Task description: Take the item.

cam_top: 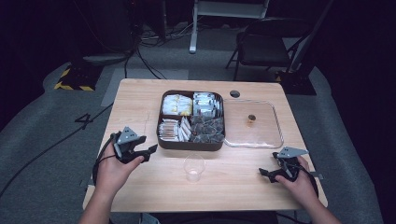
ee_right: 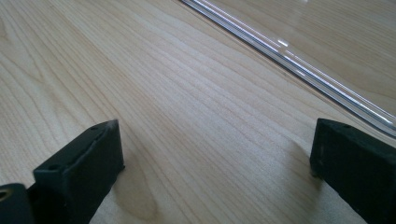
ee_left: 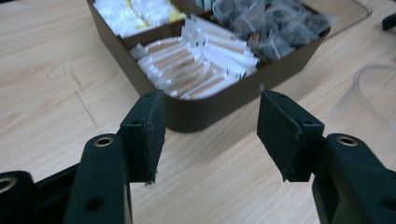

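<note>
Left gripper (ee_left: pixel 210 135) sits with its jaws wide apart and nothing between them, aimed at the near left corner of the box (ee_left: pixel 219 105). Right gripper (ee_right: pixel 215 158) is spread too, resting on the table (cam_top: pixel 243 186) by the clear lid (ee_right: pixel 299 65). So I'd say barely started: lid's off beside the box, cup (cam_top: pixel 194 168) looks empty, no packet picked. The stick packets (ee_left: pixel 196 70) lie stacked on a slant, long axis running from the front wall toward the middle.
</note>
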